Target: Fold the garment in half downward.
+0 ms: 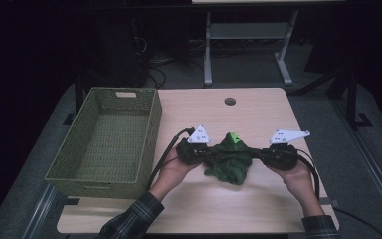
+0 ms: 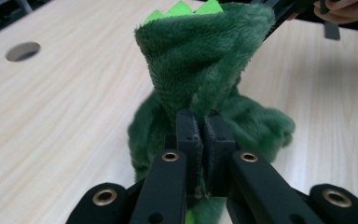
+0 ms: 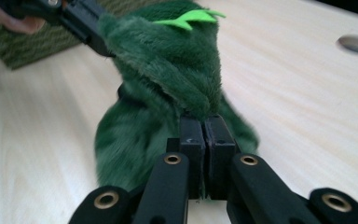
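Observation:
A dark green plush garment (image 1: 230,159) with bright green felt spikes (image 1: 234,136) hangs stretched between my two grippers over the middle of the wooden table (image 1: 258,114). My left gripper (image 1: 210,153) is shut on its left edge. My right gripper (image 1: 256,153) is shut on its right edge. In the left gripper view the plush (image 2: 200,60) rises from the closed jaws of my left gripper (image 2: 204,122), spikes (image 2: 182,9) on top. The right gripper view has the fabric (image 3: 168,70) pinched at my right gripper (image 3: 204,125), with the other gripper holding its far end at upper left.
An empty green woven basket (image 1: 149,144) stands on the left part of the table, close to the left hand. A round cable hole (image 1: 230,101) lies in the tabletop at the back. A table frame (image 1: 243,35) stands on the floor behind.

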